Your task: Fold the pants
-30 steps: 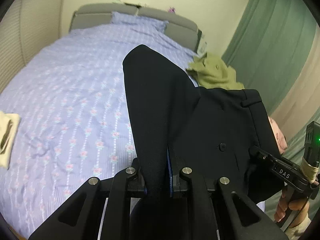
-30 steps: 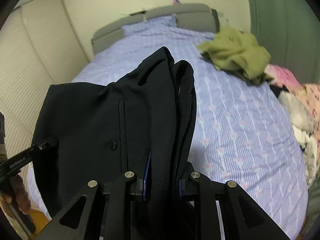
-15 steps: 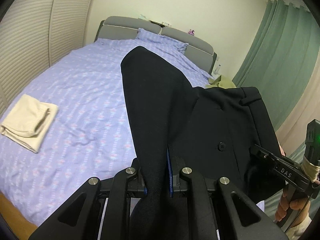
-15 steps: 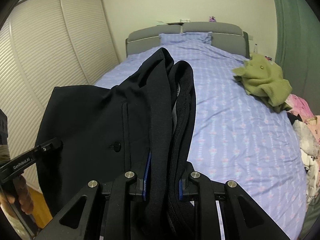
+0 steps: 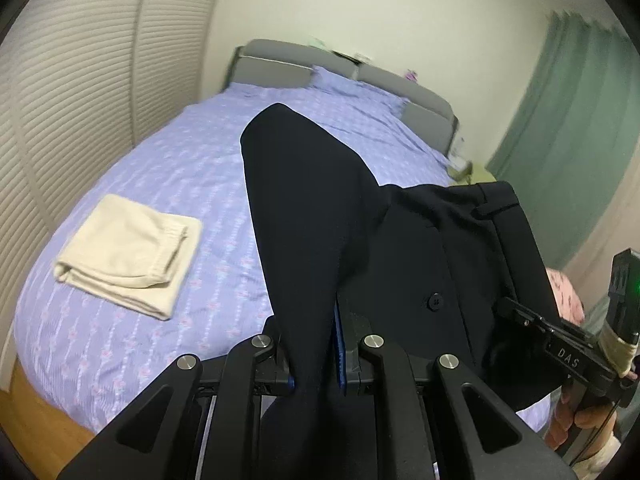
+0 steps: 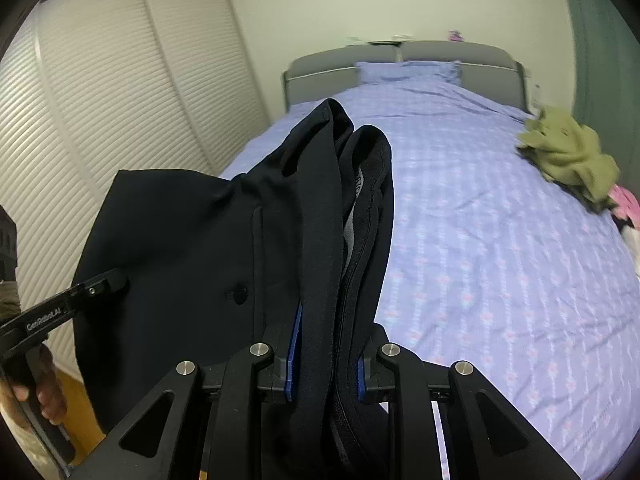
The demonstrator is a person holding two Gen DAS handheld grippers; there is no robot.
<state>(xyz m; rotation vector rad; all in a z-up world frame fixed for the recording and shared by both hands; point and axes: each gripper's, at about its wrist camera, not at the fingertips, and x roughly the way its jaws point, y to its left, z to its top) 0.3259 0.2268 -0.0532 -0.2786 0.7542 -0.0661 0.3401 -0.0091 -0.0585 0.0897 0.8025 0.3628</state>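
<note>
Both grippers are up over the foot of the bed, and the black pants hang stretched between them, clear of the mattress. The left gripper has its jaws clamped on a thick fold of the smooth, matte black cloth, blue pad edges showing on either side. The right gripper is clamped too, on a bunched stack of waistband layers, the grey inner lining peeking out. A small black button sits on the flat panel between the two grips, and a belt loop shows near the top edge.

Below, the bed spreads wide in a lilac sheet with pale flower stripes, lightly wrinkled. A cream cloth, folded into a soft square, lies near the left edge. An olive garment is crumpled by the right edge, with pink fabric just beyond it. The middle of the sheet lies open. Ribbed closet doors run along the left side
</note>
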